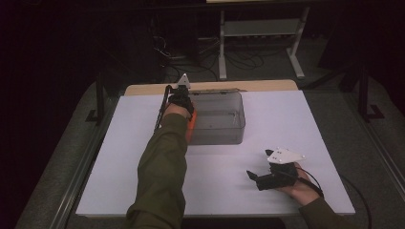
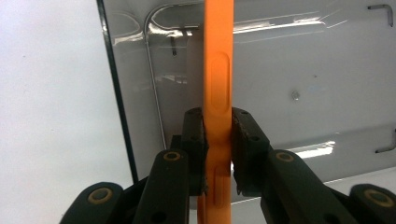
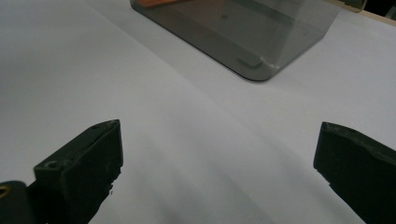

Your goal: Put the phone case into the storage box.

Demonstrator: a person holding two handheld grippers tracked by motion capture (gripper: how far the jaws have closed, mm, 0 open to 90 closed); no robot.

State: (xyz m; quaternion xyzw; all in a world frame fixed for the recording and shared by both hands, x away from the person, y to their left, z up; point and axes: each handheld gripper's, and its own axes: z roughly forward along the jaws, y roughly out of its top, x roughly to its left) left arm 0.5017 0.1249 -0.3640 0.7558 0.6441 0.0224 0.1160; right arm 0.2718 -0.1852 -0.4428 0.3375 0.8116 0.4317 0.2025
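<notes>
My left gripper (image 1: 184,101) hangs at the left end of a clear grey plastic bin (image 1: 239,130). It is shut on a flat orange plastic piece (image 1: 192,125). In the left gripper view the orange piece (image 2: 217,70) stands edge-on between the jaws of the left gripper (image 2: 218,126), above the bin's floor (image 2: 303,60). My right gripper (image 1: 253,177) rests low over the table's front right, pointing left, open with nothing in it. The right gripper view has the right gripper (image 3: 217,154) wide open over bare white table, with the bin (image 3: 261,37) ahead and an orange edge (image 3: 154,2) at its top.
On the bin's floor lie small hex keys (image 2: 385,9) and a small screw (image 2: 295,95). The white table top (image 1: 286,119) ends in a wooden strip (image 1: 267,86) at the back. A white metal rack (image 1: 260,28) and cables stand on the floor beyond.
</notes>
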